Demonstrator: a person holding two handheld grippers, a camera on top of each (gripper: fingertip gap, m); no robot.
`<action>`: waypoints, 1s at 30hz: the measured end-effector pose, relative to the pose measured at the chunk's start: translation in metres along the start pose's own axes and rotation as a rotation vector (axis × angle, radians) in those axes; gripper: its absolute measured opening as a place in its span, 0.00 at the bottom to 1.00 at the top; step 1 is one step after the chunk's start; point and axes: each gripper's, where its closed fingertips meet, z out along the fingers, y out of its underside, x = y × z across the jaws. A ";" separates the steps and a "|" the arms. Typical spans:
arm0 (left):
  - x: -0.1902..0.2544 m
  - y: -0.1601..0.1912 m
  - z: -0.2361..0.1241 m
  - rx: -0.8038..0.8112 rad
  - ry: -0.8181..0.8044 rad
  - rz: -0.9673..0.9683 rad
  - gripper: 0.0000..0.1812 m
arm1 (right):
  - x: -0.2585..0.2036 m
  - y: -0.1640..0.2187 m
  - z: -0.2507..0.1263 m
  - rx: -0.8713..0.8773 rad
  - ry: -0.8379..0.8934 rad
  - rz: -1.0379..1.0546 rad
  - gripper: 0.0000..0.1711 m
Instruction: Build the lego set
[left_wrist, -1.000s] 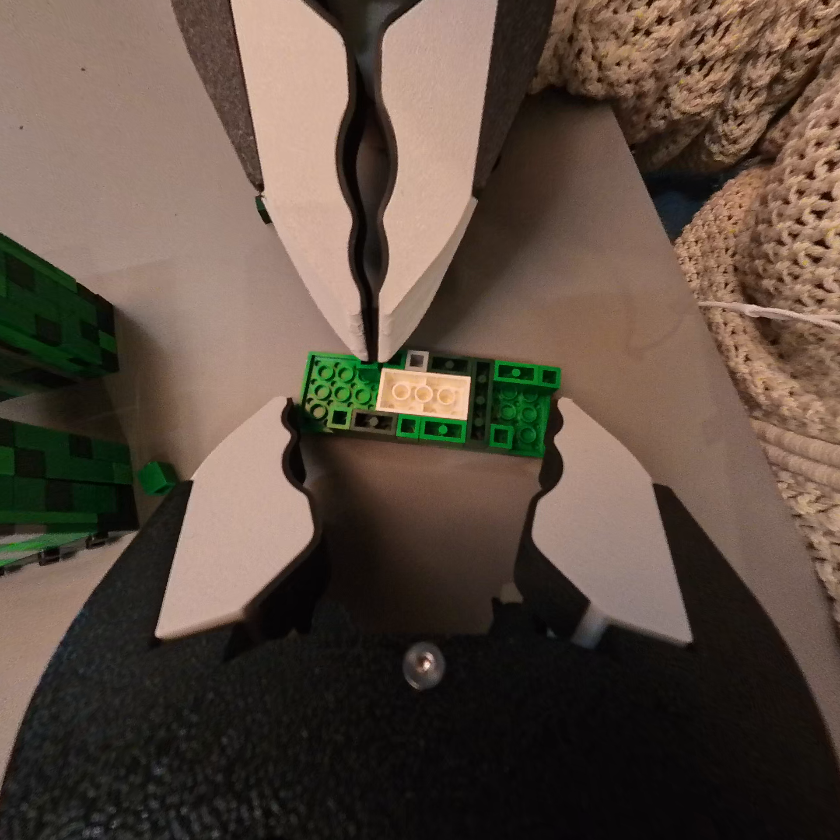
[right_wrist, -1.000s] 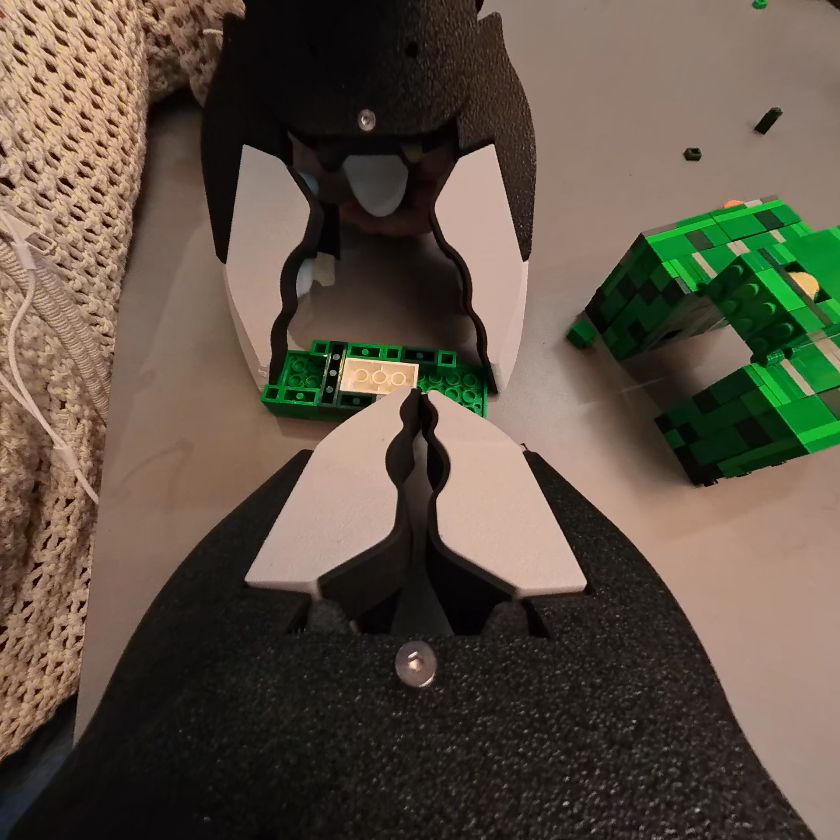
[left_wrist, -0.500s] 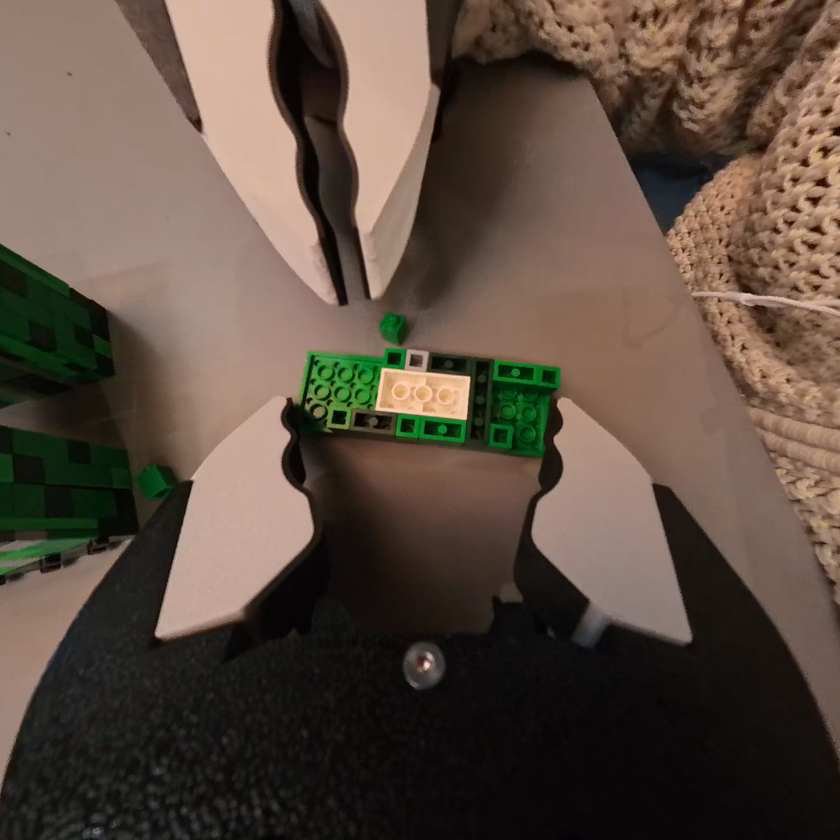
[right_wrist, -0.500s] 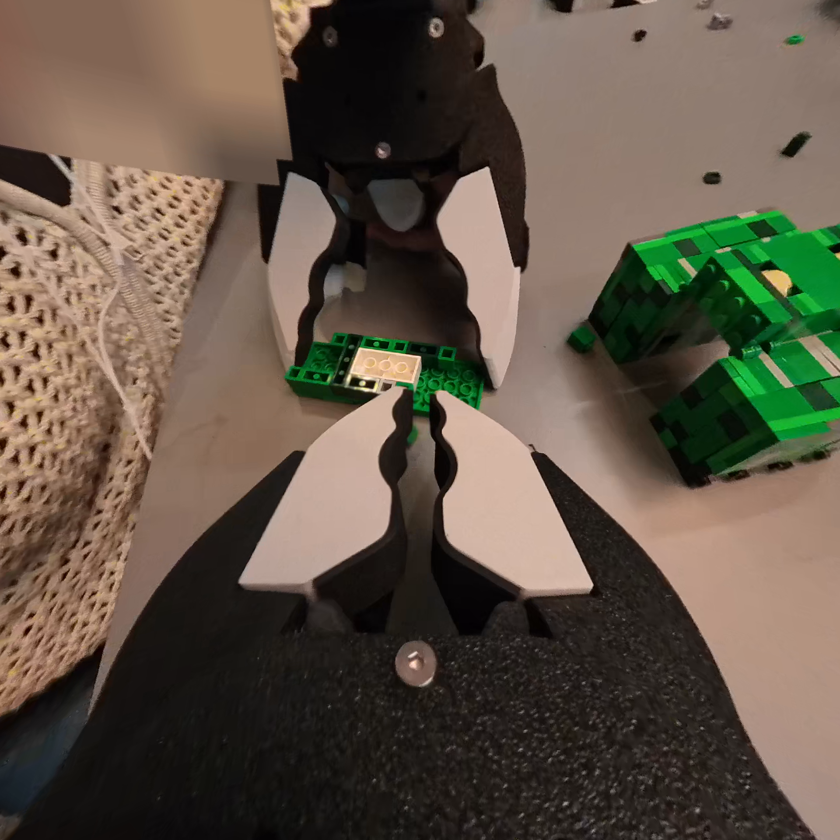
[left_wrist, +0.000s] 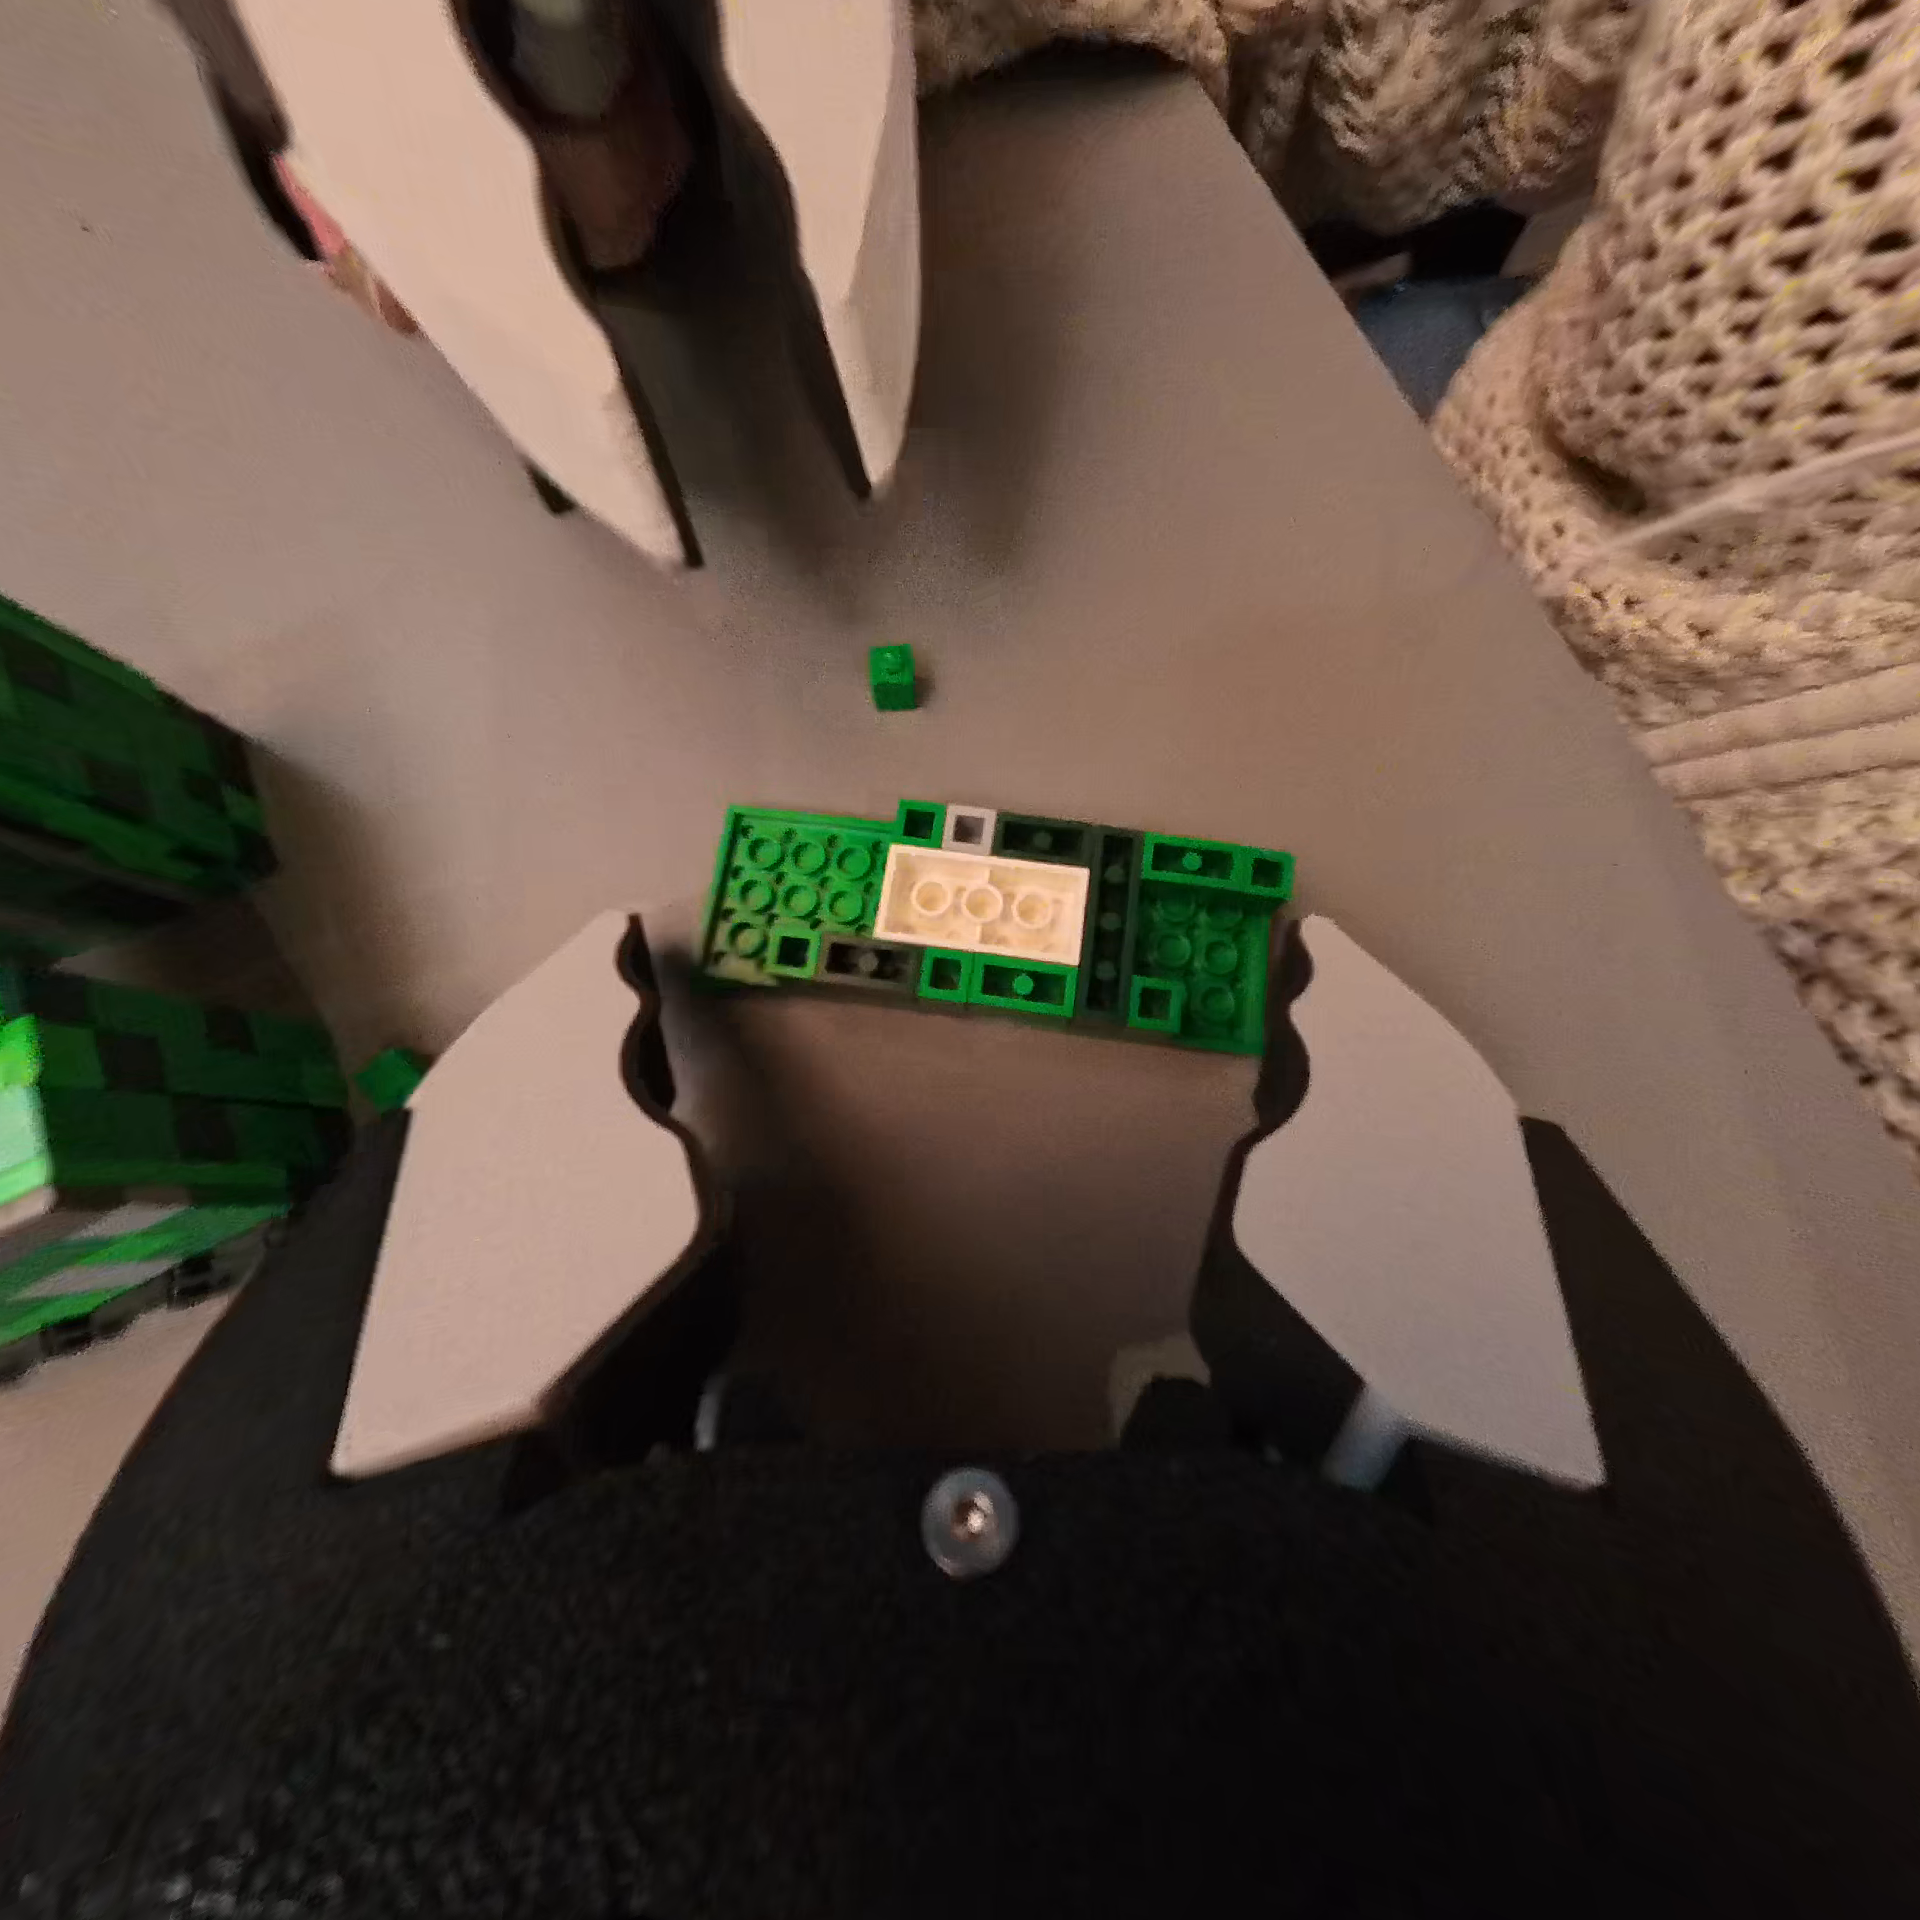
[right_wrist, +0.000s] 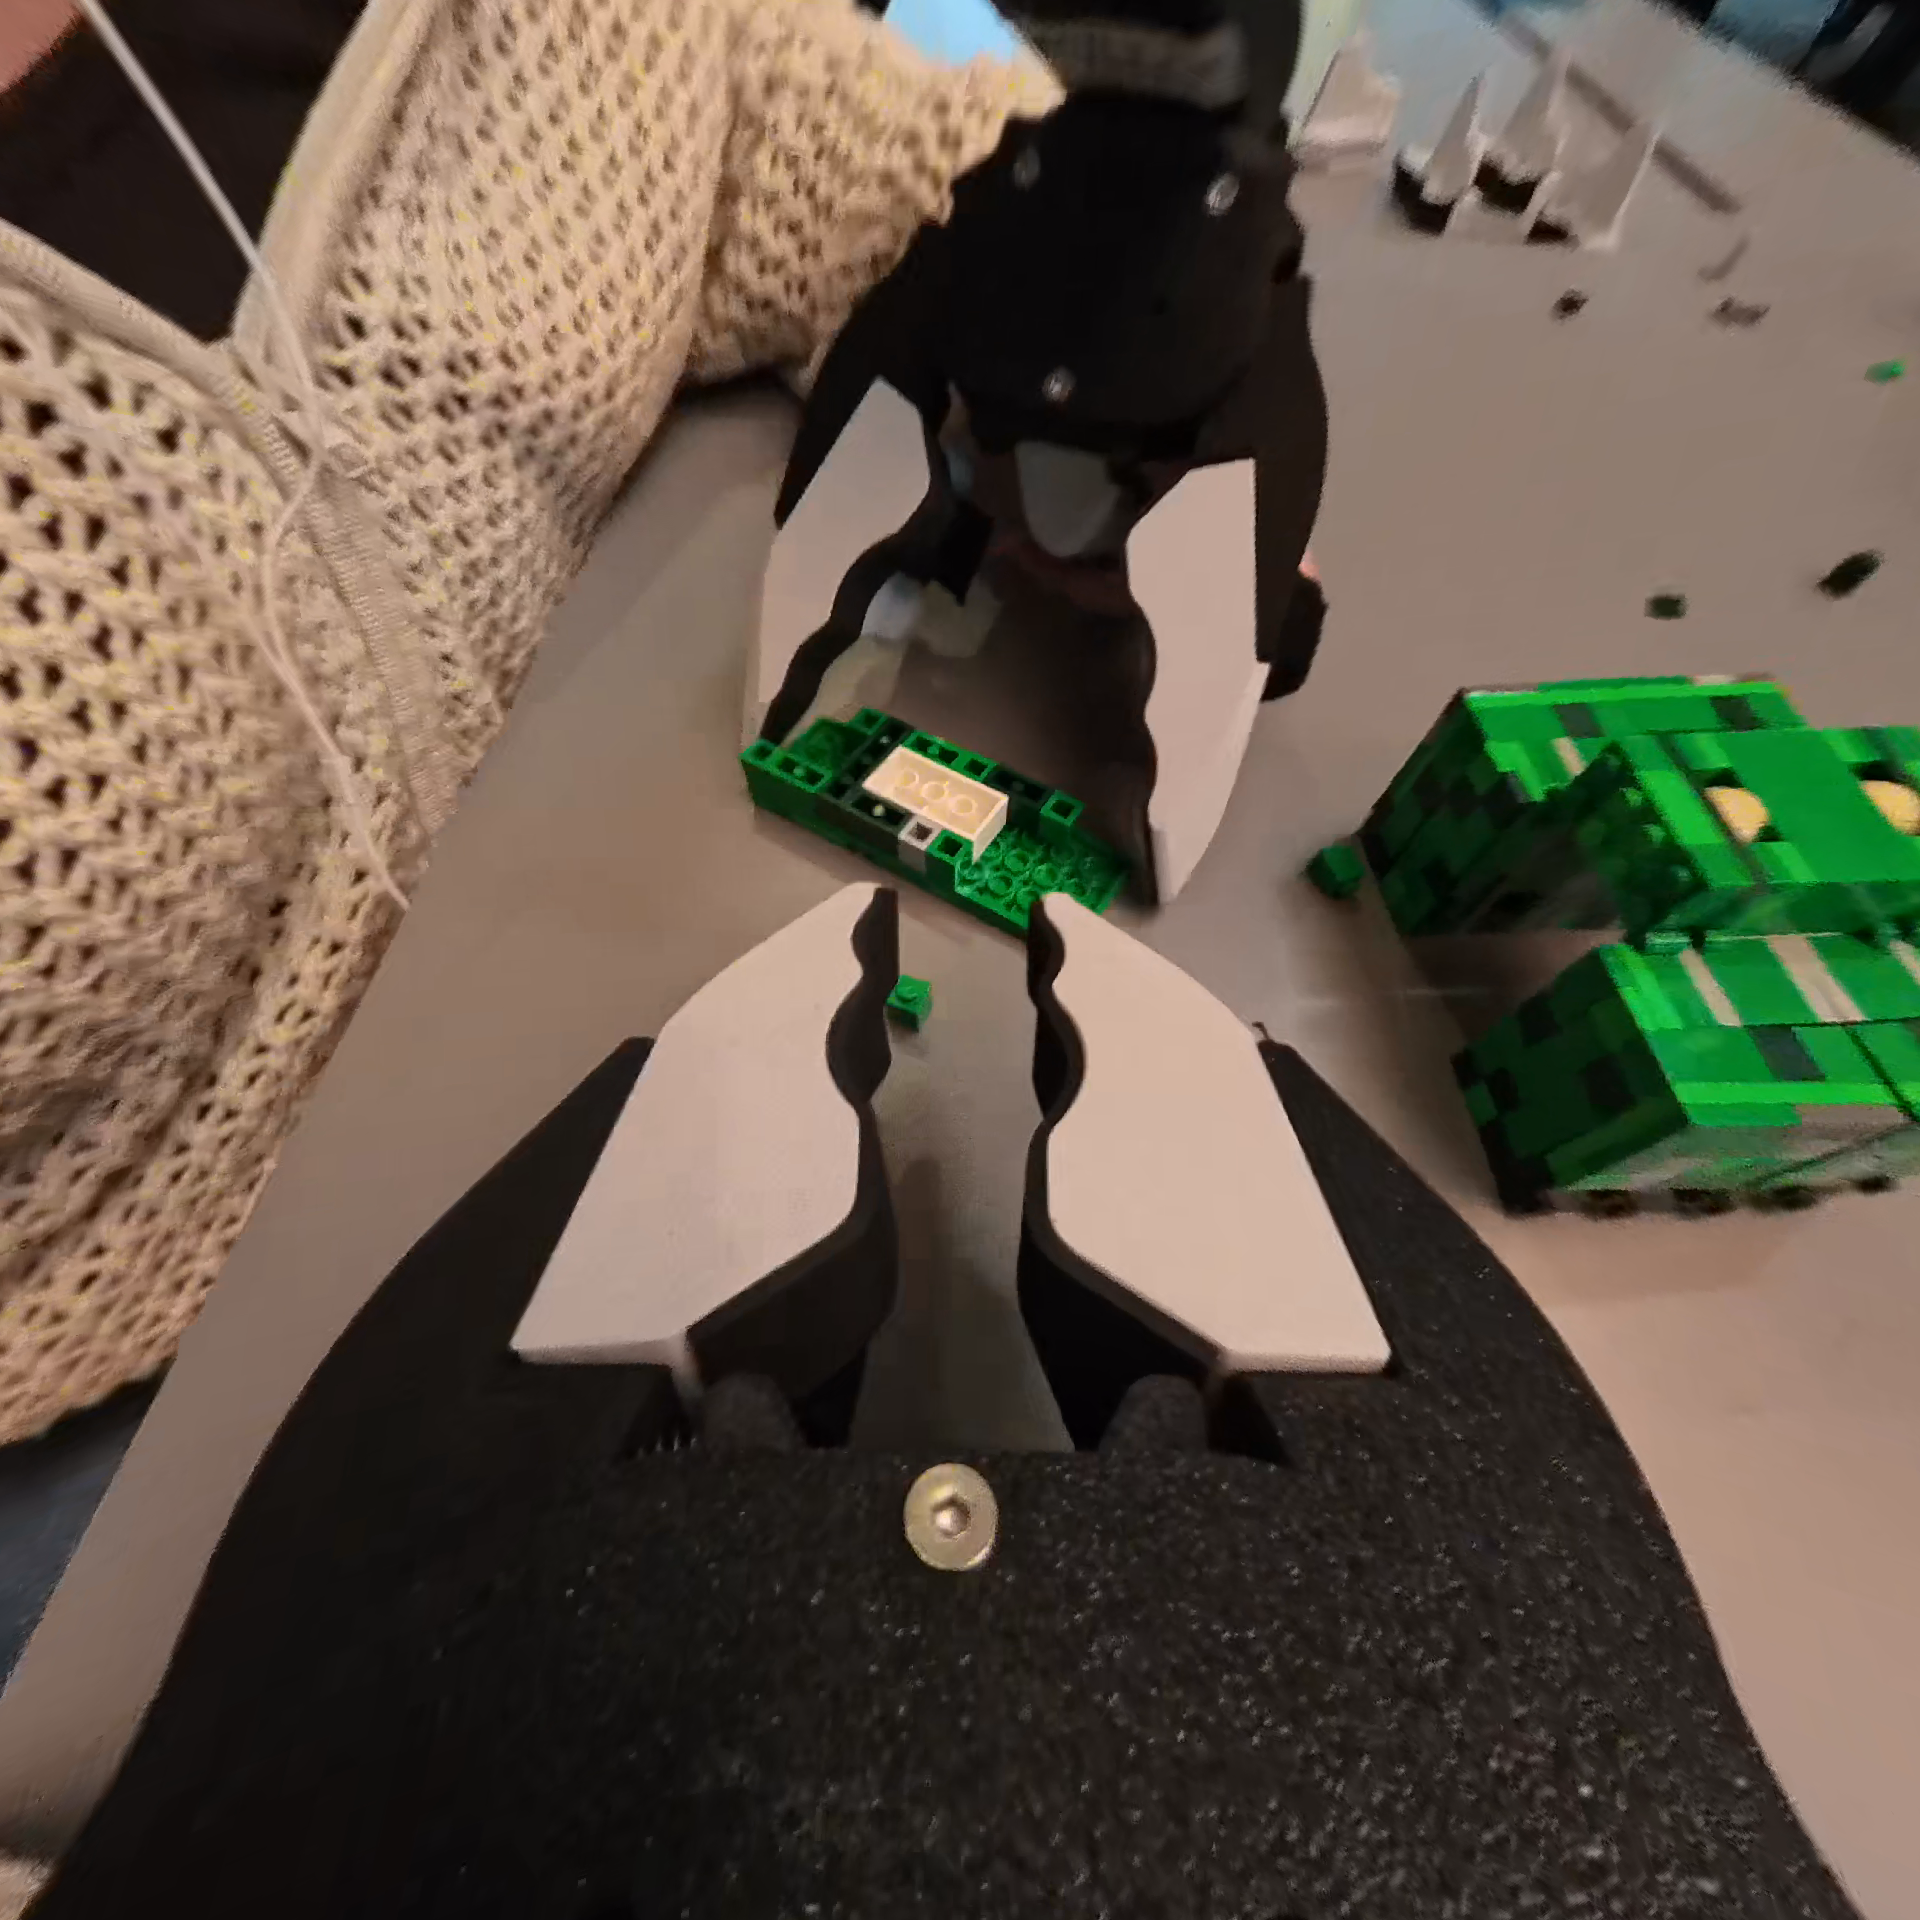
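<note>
A flat green brick assembly with a white brick on top lies on the grey table. My left gripper spans it, with one finger at each end, holding it. In the right wrist view the left gripper stands over the assembly. My right gripper is open and empty, drawn back from the assembly's long edge. It also shows in the left wrist view. A small green brick lies loose on the table between the right gripper's fingertips. It shows in the left wrist view too.
A large green blocky build stands to one side and shows in the left wrist view, with a loose green brick by it. Cream knitted sleeves lie along the table edge. Small dark pieces are scattered farther off. The gap from one gripper's tips to the other's is roughly 7 centimetres.
My right gripper has opened and pulled back from the assembly. The small green brick it held now lies on the table beside the assembly. The left gripper has stayed put.
</note>
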 end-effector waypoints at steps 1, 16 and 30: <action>-0.002 -0.004 -0.003 0.026 -0.028 -0.026 0.63 | 0.002 -0.003 -0.002 0.024 0.025 -0.011 0.13; 0.004 -0.012 -0.045 0.173 -0.774 -0.474 0.69 | 0.052 -0.035 -0.060 0.388 0.555 -0.092 0.09; 0.007 -0.003 -0.025 0.127 -0.759 -0.643 0.71 | 0.052 -0.032 -0.055 0.360 0.544 -0.093 0.08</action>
